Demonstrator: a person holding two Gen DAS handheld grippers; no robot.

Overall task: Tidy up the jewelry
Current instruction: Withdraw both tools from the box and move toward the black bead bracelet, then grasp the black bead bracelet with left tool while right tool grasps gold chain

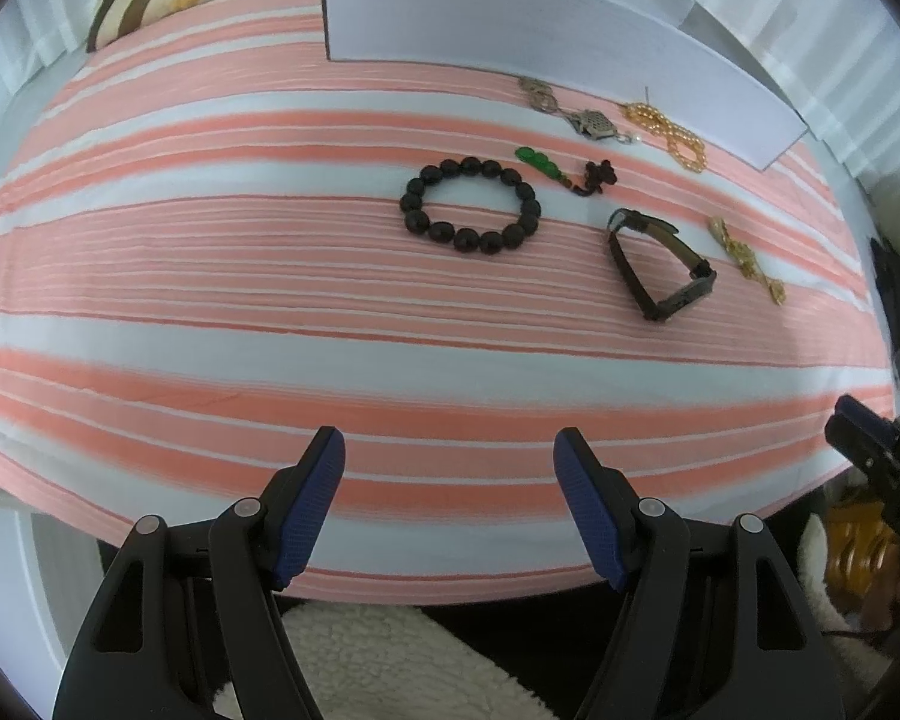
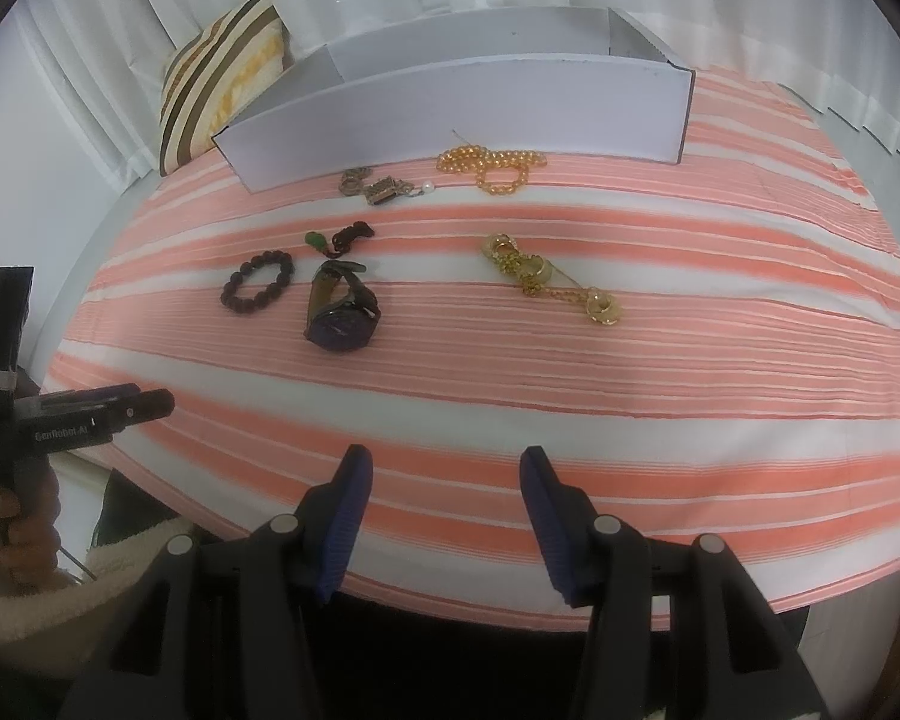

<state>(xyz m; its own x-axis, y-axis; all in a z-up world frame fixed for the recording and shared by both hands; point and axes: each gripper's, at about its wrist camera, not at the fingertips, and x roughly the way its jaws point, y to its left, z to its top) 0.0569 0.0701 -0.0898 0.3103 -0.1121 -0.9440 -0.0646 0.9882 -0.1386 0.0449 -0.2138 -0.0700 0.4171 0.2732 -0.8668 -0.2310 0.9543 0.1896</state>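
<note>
Counter (image 1: pixel 210 276): broad surface under a pink-and-white striped cloth, carrying every piece; near edge just ahead of both tools.
Box (image 2: pixel 450 102): long open white cardboard box along the far edge, front wall facing; likely destination, interior hidden.
Cushion (image 2: pixel 222 72): brown-and-cream striped cushion beyond the far left corner, clear of the work.
Left tool (image 1: pixel 450 510): blue-padded fingers spread wide, nothing between them, hovering at the near edge.
Right tool (image 2: pixel 444 516): likewise spread wide, carrying nothing, low at the near edge.
Wristwatch (image 2: pixel 342 312): dark strap watch lying on its side, mid-cloth, just beside the bracelet.
Bracelet (image 1: pixel 471 207): ring of large dark round beads, lying flat, nearest the left tool; probably the first pick.
Amber strand (image 2: pixel 492 165): orange-gold bead string just before the box wall.
Gold chain (image 2: pixel 546 279): tangled gold chain with rings, apart to the right; suits the right tool.
Green pendant (image 1: pixel 537 161): green pendant on a dark knotted cord, close to the bracelet.
Silver charm (image 2: pixel 381 189): small metal piece near the box.
Advice: pinch one bead across the ring, lift straight; neighbours close, snagging possible.
</note>
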